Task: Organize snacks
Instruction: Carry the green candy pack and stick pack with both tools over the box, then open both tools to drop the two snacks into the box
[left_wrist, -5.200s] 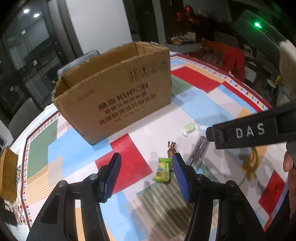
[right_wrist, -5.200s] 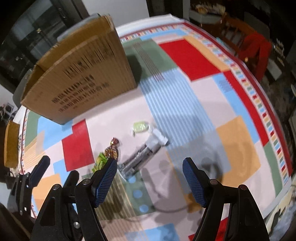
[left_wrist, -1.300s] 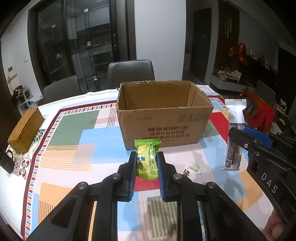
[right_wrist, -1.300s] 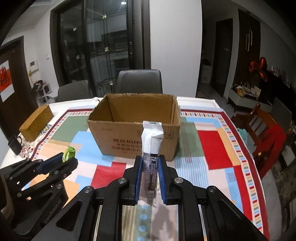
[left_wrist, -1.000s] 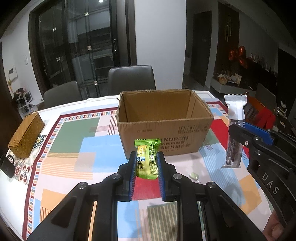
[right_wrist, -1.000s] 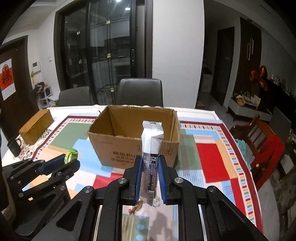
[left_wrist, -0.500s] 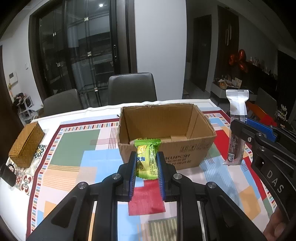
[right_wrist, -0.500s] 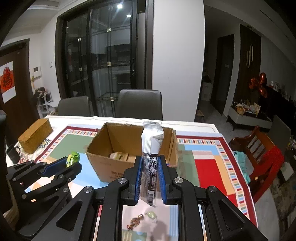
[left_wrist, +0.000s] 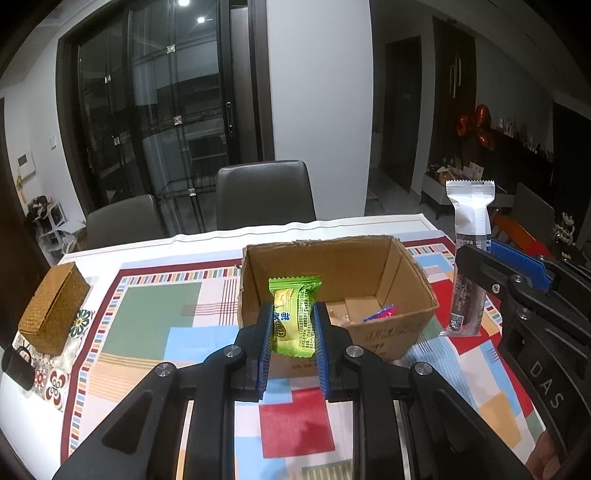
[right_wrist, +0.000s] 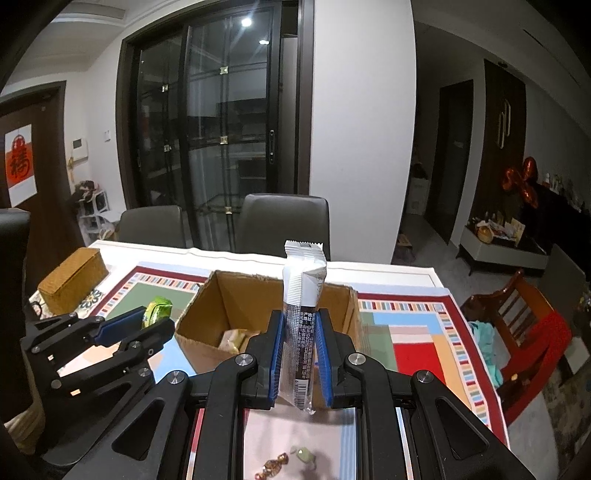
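My left gripper (left_wrist: 291, 325) clamps one green snack packet (left_wrist: 294, 316); my right gripper (right_wrist: 300, 350) clamps one silver bar (right_wrist: 302, 325). Both are near the one cardboard box (left_wrist: 391, 280), which holds several snacks. Two candies (right_wrist: 288, 461) lie nearer.

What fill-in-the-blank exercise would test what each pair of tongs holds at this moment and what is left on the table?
1. The left tongs grip a ____ snack packet.
2. The right tongs hold a long silver packet standing ____.
3. Both packets are held in front of an open ____ box.
4. ____ small wrapped candies lie on the tablecloth.

Missing words: green; upright; cardboard; Two
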